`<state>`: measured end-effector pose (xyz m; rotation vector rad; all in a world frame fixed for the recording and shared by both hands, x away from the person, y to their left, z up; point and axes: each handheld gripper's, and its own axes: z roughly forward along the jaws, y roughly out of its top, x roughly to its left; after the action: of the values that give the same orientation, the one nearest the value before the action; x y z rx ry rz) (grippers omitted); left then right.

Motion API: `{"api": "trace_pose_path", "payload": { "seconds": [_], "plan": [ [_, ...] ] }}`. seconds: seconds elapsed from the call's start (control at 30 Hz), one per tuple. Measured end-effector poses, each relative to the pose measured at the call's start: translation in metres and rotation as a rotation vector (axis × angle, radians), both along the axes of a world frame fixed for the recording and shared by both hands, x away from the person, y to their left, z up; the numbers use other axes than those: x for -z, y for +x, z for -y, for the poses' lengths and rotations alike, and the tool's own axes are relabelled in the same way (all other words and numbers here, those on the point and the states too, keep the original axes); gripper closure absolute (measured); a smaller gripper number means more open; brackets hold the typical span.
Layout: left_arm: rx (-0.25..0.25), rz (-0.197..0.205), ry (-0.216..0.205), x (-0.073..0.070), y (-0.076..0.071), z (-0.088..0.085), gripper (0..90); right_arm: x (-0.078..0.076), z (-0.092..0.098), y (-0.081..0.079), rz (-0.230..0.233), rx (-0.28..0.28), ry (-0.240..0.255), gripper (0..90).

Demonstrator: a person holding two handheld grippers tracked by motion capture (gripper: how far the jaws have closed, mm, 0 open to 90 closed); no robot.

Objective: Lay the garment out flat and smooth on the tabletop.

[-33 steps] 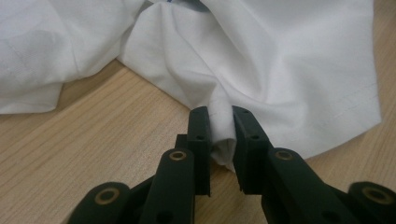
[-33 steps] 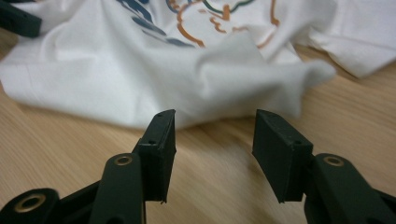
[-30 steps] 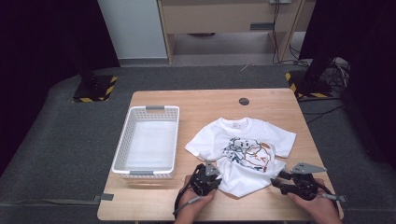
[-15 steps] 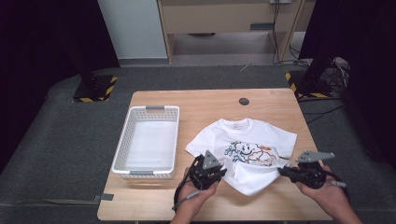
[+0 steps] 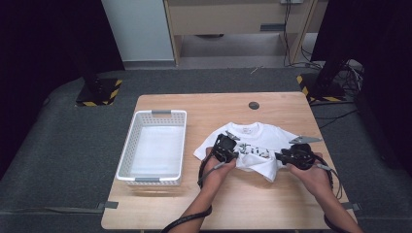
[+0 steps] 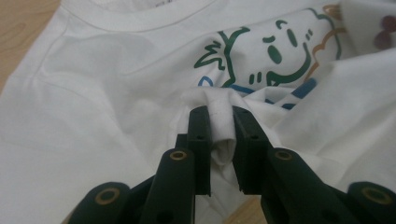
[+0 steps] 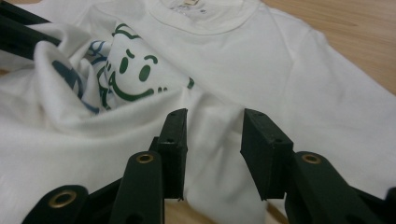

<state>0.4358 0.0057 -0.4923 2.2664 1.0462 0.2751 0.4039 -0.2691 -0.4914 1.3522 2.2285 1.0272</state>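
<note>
Pinching a fold of the white T-shirt (image 6: 116,140), the left gripper (image 6: 219,126) has its jaws pressed on cloth, while the right gripper (image 7: 212,140) has just been opening, jaws spread with cloth between them unpressed. The shirt lies mid-table, right of the basket (image 5: 131,145). One-sided pulling could bunch it or drag it crooked.

A white slatted basket (image 5: 153,148) sits on the wooden table (image 5: 204,109), a small dark disc (image 5: 253,105) well apart from it.
</note>
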Motion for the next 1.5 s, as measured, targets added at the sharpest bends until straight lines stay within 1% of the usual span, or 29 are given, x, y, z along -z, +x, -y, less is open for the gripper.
{"api": "trace_pose_path", "payload": {
  "seconds": [0.07,0.13,0.2,0.23,0.27,0.37,0.4,0.5,0.6,0.63,0.67,0.7,0.73,0.77,0.8,0.83,0.9,1.0,1.03,1.1,1.13,1.17,1.2,1.23,1.27,1.33,1.4,1.47,1.5],
  "plan": [
    [-0.003,-0.010,0.002,0.004,0.003,0.000,78.2,-0.005,0.009,-0.012,0.014,0.006,-0.009,59.1],
    [-0.007,-0.014,0.001,0.007,0.003,0.000,78.2,-0.009,0.017,-0.027,0.017,-0.007,-0.004,57.4],
    [-0.002,-0.011,0.010,0.008,0.002,0.001,78.3,-0.007,0.020,-0.043,0.004,-0.034,-0.009,55.7],
    [-0.004,-0.009,0.010,0.009,0.002,0.002,78.2,-0.005,0.020,-0.051,0.003,-0.045,-0.009,55.1],
    [-0.006,-0.008,0.013,0.009,0.001,0.002,78.2,-0.003,0.020,-0.058,0.006,-0.061,0.004,54.1],
    [-0.011,-0.011,0.012,0.012,0.000,0.002,78.3,0.005,0.010,-0.074,-0.001,-0.098,0.022,49.6],
    [-0.011,-0.009,0.013,0.012,-0.001,0.002,78.3,0.008,0.005,-0.077,-0.003,-0.110,0.024,47.5],
    [-0.011,-0.007,0.021,0.012,-0.001,0.003,78.3,0.017,-0.010,-0.083,-0.012,-0.118,0.032,42.3],
    [-0.013,-0.003,0.018,0.012,-0.003,0.003,78.3,0.024,-0.021,-0.082,-0.016,-0.111,0.036,39.3],
    [-0.014,-0.003,0.016,0.012,-0.003,0.003,78.3,0.026,-0.023,-0.080,-0.014,-0.104,0.039,39.9],
    [-0.012,-0.002,0.016,0.013,-0.004,0.002,78.3,0.027,-0.025,-0.078,-0.015,-0.096,0.046,43.2],
    [-0.011,-0.001,0.016,0.012,-0.005,0.002,78.3,0.028,-0.026,-0.076,-0.014,-0.100,0.050,50.5],
    [-0.010,0.000,0.016,0.012,-0.006,0.002,78.3,0.028,-0.027,-0.076,-0.007,-0.103,0.044,56.7],
    [-0.006,0.002,0.019,0.011,-0.007,0.001,78.5,0.028,-0.027,-0.075,0.007,-0.101,0.039,66.4],
    [-0.004,0.006,0.020,0.009,-0.009,0.000,78.5,0.026,-0.025,-0.075,0.021,-0.100,0.044,73.9],
    [-0.002,0.011,0.016,0.007,-0.011,-0.001,78.5,0.022,-0.023,-0.075,0.021,-0.098,0.047,78.0],
    [0.011,0.022,0.014,0.001,-0.017,-0.004,78.7,0.014,-0.015,-0.077,0.015,-0.104,0.046,82.3],
    [0.040,0.044,-0.010,-0.008,-0.029,-0.008,78.7,-0.006,0.003,-0.084,-0.017,-0.127,0.027,83.1],
    [0.052,0.051,-0.016,-0.011,-0.035,-0.009,78.7,-0.013,0.008,-0.086,-0.028,-0.141,0.009,82.5],
    [0.077,0.062,-0.029,-0.016,-0.046,-0.012,78.6,-0.027,0.014,-0.090,-0.029,-0.162,-0.061,81.5],
    [0.086,0.071,-0.026,-0.017,-0.052,-0.013,78.6,-0.032,0.015,-0.092,-0.032,-0.180,-0.085,79.1],
    [0.095,0.076,-0.022,-0.017,-0.058,-0.014,78.7,-0.033,0.012,-0.092,-0.053,-0.211,-0.105,75.2],
    [0.101,0.075,-0.028,-0.017,-0.064,-0.016,78.6,-0.032,0.007,-0.092,-0.060,-0.236,-0.132,69.0],
    [0.106,0.079,-0.029,-0.016,-0.069,-0.019,78.6,-0.030,0.002,-0.091,-0.066,-0.254,-0.148,60.9],
    [0.105,0.081,-0.031,-0.015,-0.074,-0.022,78.6,-0.027,-0.002,-0.091,-0.076,-0.271,-0.146,58.5],
    [0.103,0.078,-0.046,-0.011,-0.082,-0.029,78.6,-0.025,-0.005,-0.092,-0.077,-0.267,-0.116,51.6],
    [0.105,0.070,-0.046,-0.006,-0.088,-0.034,78.6,-0.023,0.001,-0.094,-0.072,-0.245,-0.071,50.5],
    [0.106,0.067,-0.054,-0.002,-0.093,-0.038,78.5,-0.019,0.011,-0.097,-0.063,-0.201,-0.039,48.9],
    [0.106,0.064,-0.060,0.000,-0.095,-0.039,78.5,-0.017,0.017,-0.099,-0.068,-0.182,-0.008,48.0]
  ]
}}
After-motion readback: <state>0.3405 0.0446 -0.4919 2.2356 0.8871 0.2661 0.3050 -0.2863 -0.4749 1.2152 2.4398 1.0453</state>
